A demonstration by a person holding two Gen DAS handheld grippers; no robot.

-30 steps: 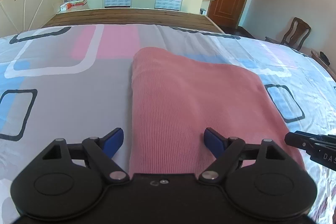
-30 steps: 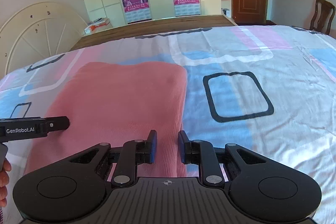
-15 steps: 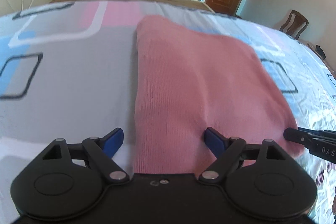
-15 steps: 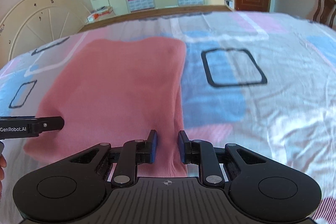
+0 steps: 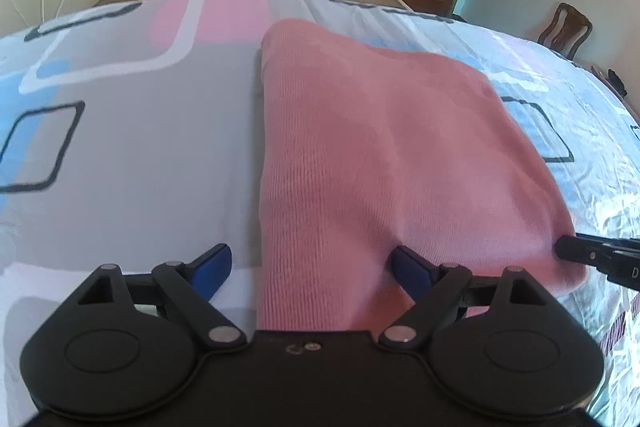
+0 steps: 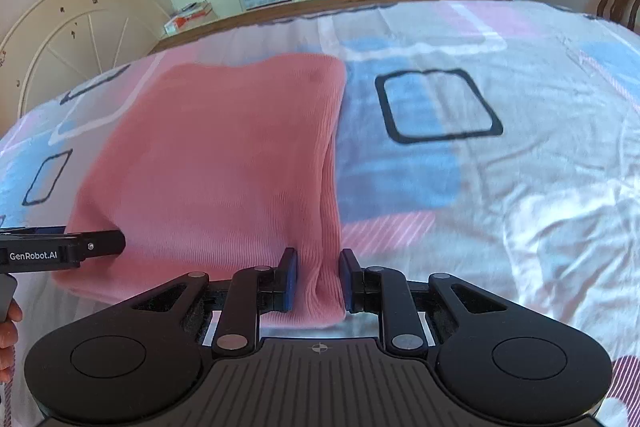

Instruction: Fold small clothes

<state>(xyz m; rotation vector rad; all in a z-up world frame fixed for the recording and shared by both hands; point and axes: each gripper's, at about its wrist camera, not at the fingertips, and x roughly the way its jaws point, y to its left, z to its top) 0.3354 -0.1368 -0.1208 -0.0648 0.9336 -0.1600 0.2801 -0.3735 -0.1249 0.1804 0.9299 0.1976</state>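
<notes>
My right hand-held gripper (image 6: 314, 279) sits half-closed around the pink garment (image 6: 224, 163)'s near corner on the bed (image 6: 500, 187), left hand-held gripper (image 5: 308, 265) wide apart; both have dipped closer, so pinching's next.

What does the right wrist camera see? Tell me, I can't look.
The right tool, partly open, straddles the near right edge of a folded pink knit cloth lying on a patterned bedsheet. The left tool's tip meets the cloth's left side.

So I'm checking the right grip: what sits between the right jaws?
The pink cloth's near right edge, bunched, in the right wrist view. The right gripper isn't clamped on it.
</notes>
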